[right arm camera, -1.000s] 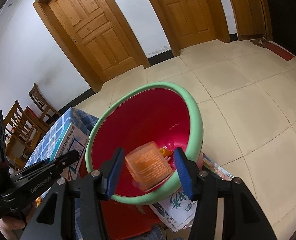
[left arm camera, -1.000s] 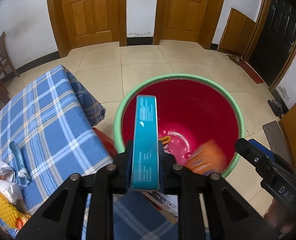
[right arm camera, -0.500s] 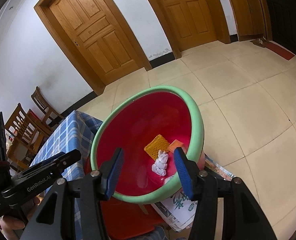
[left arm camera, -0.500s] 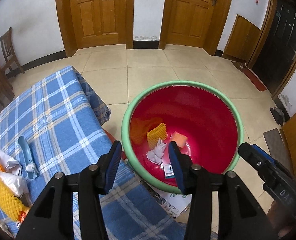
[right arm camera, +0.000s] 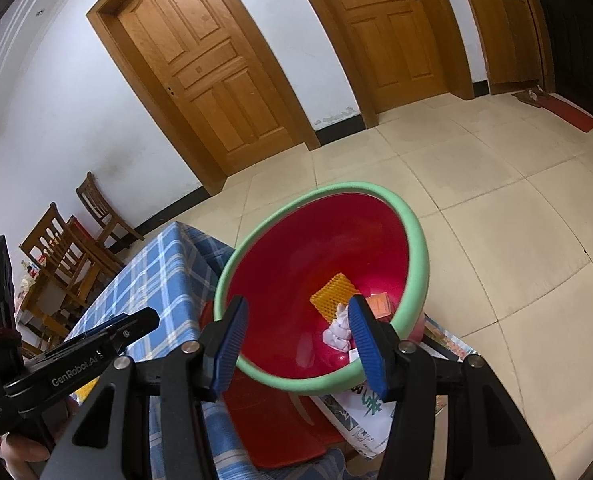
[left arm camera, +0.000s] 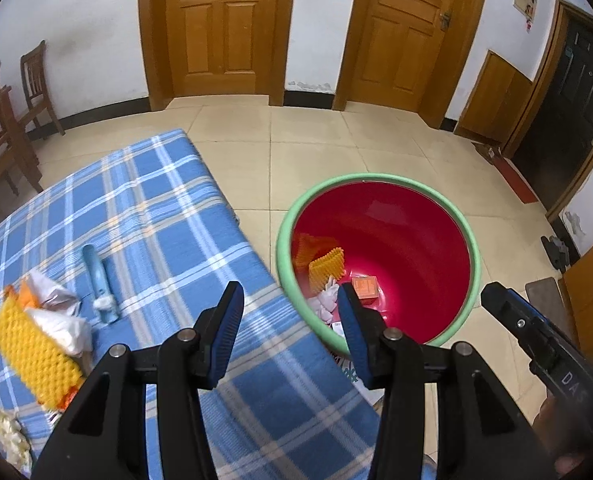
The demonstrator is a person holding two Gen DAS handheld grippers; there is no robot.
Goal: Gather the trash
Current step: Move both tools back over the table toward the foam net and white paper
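A tiled room with wooden doors is framing a desk (left arm camera: 168, 208) under a blue checked cloth, and a red basin (left arm camera: 470, 264) with a green rim is standing on the floor just beside the desk's corner. Inside the basin several pieces of trash are already lying: a yellow foam net (left arm camera: 326, 270), an orange box (left arm camera: 366, 286), and a white crumpled tissue (right arm camera: 338, 330) between them. The collecting is looking partly done, since more is waiting on the desk, well away from the basin: a yellow foam sleeve (left arm camera: 34, 354), white crumpled wrappers (left arm camera: 62, 326) and a light blue tube (left arm camera: 98, 282). The left gripper (left arm camera: 290, 332) is hanging over the desk edge next to the basin, jaws standing apart with nothing between them. The right gripper (right arm camera: 296, 344) is hovering above the basin's near rim, likewise parted and empty.
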